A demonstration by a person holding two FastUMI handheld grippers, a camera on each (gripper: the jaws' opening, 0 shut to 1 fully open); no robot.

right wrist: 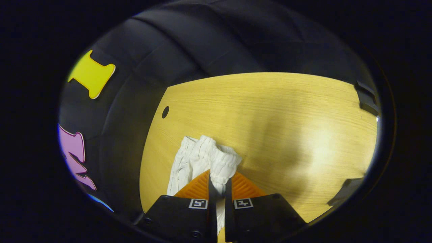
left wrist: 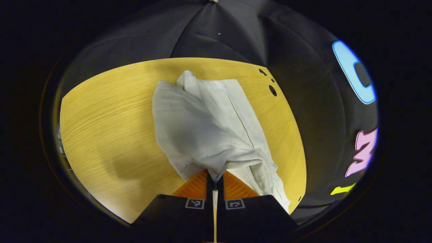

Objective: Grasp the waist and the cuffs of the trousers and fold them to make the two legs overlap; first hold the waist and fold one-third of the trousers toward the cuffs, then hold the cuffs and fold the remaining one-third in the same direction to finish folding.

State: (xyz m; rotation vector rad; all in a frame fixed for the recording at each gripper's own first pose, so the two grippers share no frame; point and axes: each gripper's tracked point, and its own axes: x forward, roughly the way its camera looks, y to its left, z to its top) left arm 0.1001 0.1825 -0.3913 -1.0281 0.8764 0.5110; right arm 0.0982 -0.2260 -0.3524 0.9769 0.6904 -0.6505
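While both grippers were closed on the trousers (left wrist: 206,125), left (left wrist: 215,178) on the cuff end, right (right wrist: 220,182) on the waist (right wrist: 216,158), cloth lay bunched on the table (left wrist: 108,118); I feared thin pinches slipping.

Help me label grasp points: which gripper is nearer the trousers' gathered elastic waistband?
Right. The right gripper is shut on the ruffled waistband itself. The left gripper pinches a smoother part of the trousers above the table.
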